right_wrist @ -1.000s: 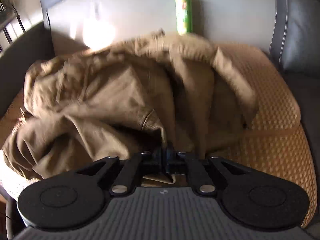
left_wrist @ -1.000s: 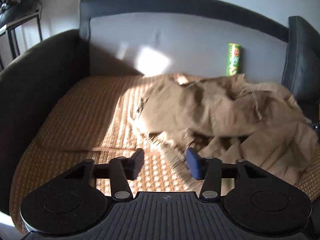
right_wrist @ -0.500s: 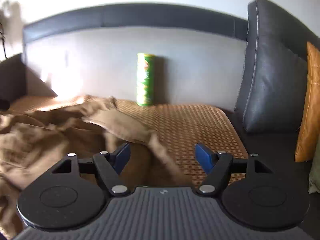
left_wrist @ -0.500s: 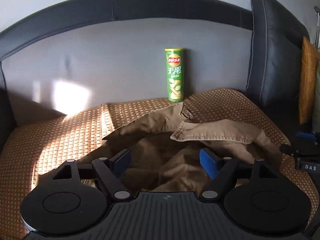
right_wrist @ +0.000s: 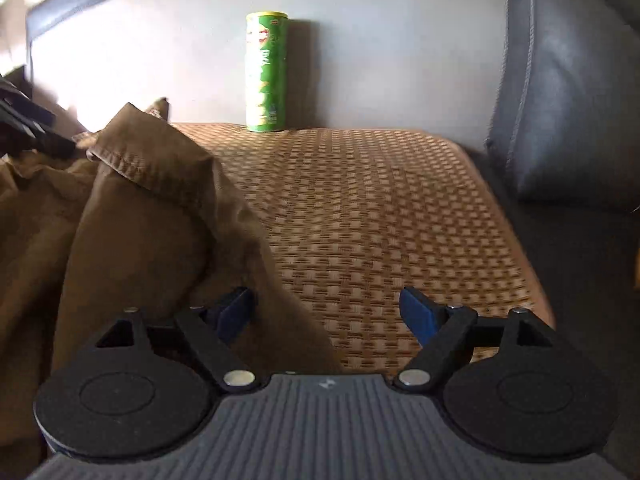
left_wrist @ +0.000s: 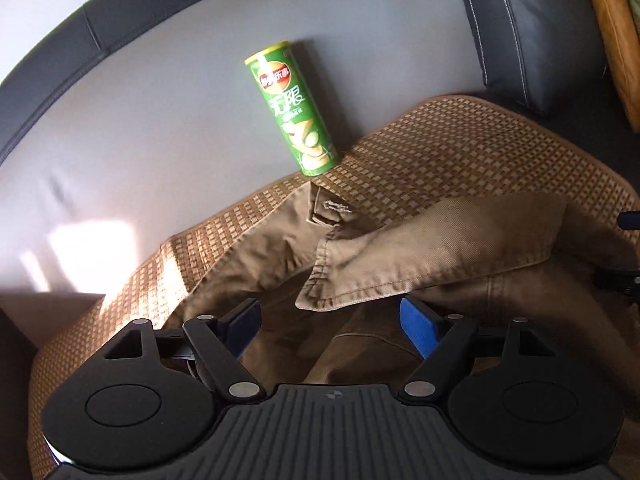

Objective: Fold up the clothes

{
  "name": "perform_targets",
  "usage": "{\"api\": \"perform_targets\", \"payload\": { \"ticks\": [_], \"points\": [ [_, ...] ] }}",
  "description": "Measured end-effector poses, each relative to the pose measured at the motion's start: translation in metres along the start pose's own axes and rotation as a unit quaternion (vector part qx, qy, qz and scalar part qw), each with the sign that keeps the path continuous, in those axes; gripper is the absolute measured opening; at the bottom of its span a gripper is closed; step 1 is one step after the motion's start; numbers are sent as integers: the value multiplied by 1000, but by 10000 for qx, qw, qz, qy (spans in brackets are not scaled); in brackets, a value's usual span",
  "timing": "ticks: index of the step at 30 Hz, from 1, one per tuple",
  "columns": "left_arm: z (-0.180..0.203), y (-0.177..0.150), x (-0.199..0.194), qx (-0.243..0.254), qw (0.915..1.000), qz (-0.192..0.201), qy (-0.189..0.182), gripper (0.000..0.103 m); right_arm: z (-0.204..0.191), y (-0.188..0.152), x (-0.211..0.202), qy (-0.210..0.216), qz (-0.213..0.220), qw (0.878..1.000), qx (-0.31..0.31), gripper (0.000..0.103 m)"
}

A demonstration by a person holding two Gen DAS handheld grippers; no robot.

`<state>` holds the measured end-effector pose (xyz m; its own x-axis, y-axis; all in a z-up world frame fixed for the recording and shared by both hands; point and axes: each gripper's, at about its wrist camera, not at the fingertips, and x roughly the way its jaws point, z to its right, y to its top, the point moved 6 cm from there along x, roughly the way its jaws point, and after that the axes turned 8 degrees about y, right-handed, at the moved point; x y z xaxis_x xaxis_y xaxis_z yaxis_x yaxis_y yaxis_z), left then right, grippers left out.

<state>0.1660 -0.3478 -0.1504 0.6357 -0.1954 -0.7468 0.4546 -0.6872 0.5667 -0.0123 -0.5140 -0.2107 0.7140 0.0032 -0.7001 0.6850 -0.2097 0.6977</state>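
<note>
Currently left gripper (left_wrist: 330, 322) jaws apart; right gripper (right_wrist: 328, 312) jaws opening, both unclamped. Risk: bunched garment (left_wrist: 440, 248) snags pad; sweep topples chip can (left_wrist: 294, 110).

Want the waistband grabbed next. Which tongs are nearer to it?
Left. The left tongs sit open right under the waistband; the opening right tongs are beside it, over the mat.

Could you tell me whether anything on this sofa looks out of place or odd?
Yes: a green crisp can stands upright on the woven seat mat against the sofa backrest, an odd spot for a snack during clothes folding. The brown garment lies crumpled beside it, not yet folded. Nothing looks spilled or damaged.
</note>
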Motion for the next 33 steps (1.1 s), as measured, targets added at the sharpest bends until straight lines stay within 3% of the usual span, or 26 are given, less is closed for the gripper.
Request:
{"api": "perform_targets", "payload": {
  "ticks": [3, 5, 7, 9, 10, 12, 13, 15, 19, 24, 29, 33],
  "points": [
    [-1, 1, 7, 26, 10000, 40, 53, 86, -7, -2, -3, 201, -62, 9997, -81, 84],
    [0, 4, 18, 3, 9999, -29, 130, 87, -9, -2, 2, 153, -177, 9996, -136, 78],
    [10, 5, 37, 195, 9993, -224, 242, 86, -11, -2, 7, 181, -268, 9994, -94, 62],
    [20, 6, 51, 354, 9983, -224, 417, 84, -11, 1, 6, 172, -216, 9996, 105, 37],
    [22, 8, 55, 284, 9986, -210, 396, 77, -12, 2, 5, 193, -224, 9995, 112, 28],
    [23, 13, 63, 31, 9994, -225, 278, 33, -16, 4, -2, 255, -232, 9994, 63, 20],
    [17, 16, 63, -221, 9991, -269, 229, 0, -19, 5, -8, 283, -184, 9994, 44, 17],
    [6, 23, 64, -725, 9967, -355, 132, 0, -26, 10, -22, 314, -21, 9995, 35, 14],
    [-37, 36, 18, -1421, 9895, -16, 255, 0, -45, 40, -72, 228, 597, 9979, -103, 13],
    [-116, 45, -90, -2140, 9726, 655, 636, 0, -97, 103, -146, 278, 1330, 9889, -603, 12],
    [-196, 18, -214, -2722, 9493, 1295, 894, 0, -173, 146, -229, 359, 1942, 9722, -1259, 12],
    [-230, -14, -303, -2790, 9366, 1717, 1244, 0, -233, 162, -294, 421, 2408, 9544, -1715, 12]
  ]
}}
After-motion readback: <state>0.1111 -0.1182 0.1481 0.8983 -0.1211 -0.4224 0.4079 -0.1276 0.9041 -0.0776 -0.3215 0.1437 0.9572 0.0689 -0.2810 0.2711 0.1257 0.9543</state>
